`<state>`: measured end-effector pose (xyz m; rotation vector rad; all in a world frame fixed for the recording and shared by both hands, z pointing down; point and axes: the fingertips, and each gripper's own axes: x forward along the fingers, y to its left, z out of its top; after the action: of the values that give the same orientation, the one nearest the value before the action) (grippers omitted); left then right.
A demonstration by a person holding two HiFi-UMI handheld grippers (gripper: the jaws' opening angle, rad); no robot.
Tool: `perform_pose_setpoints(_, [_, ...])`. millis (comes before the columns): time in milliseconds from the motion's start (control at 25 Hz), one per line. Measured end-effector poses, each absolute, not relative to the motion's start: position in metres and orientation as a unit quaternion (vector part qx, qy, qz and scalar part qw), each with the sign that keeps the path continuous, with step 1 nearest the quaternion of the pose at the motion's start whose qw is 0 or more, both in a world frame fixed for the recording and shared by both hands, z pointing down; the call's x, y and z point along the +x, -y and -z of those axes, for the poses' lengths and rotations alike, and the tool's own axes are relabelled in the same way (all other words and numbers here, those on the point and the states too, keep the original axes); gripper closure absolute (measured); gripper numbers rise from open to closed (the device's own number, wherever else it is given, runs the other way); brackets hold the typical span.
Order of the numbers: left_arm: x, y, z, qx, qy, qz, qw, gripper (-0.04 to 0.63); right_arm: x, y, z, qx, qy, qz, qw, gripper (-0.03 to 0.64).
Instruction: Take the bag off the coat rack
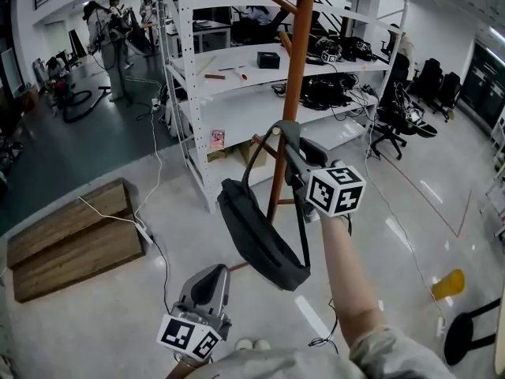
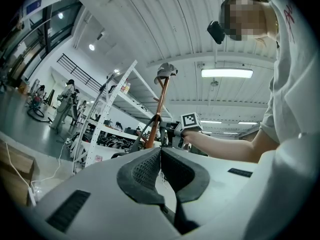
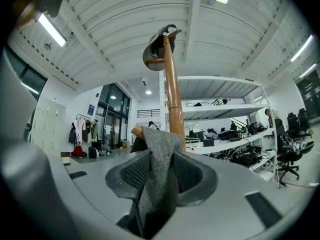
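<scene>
The dark grey fabric bag hangs beside the brown wooden coat rack pole, its body drooping below a slanted wooden peg low on the pole. Its grey woven strap loops up over the end of that peg.

The right gripper reaches in at the peg, roughly level. In the right gripper view its jaws are clamped on the strap: the fabric fills the gap between the two ribbed black pads, rises above their tips and folds over against the peg end, with the pole right behind it.

The left gripper hangs low near the person's body, well apart from the bag. Its jaws are pressed together at the tips with nothing between them. A white metal shelving unit stands behind the rack.
</scene>
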<state>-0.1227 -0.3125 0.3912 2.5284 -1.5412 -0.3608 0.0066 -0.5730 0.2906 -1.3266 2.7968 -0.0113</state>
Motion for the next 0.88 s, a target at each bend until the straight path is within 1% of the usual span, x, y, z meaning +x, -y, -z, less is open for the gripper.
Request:
perform_pose_setpoints(80, [-0.125,0.314,-0.39,0.844,0.516,0.121,0.08,0.577,0.006,0.572,-0.289,-0.432,-0.901,0.002,0.031,0.491])
perform_pose_setpoints(240, [-0.131,0.315,-0.388,0.842,0.519,0.122,0.08,0.577,0.006,0.568,-0.283,-0.429,-0.901,-0.005,0.063,0.526])
perform_pose_setpoints(440, [-0.135,0.313,-0.39,0.839,0.524,0.121,0.081,0.577,0.01,0.564,-0.267,-0.437,-0.893,-0.026,0.101,0.537])
perform_pose_setpoints(640, [-0.141,0.309,-0.387,0.836,0.53,0.119,0.075,0.577,0.007,0.557,-0.252,-0.423,-0.895,-0.021,0.14,0.541])
perform_pose_setpoints(880, [-0.148,0.301,-0.379,0.834,0.534,0.123,0.06,0.577,0.0,0.536,-0.211,-0.392,-0.9,-0.026,0.189,0.541])
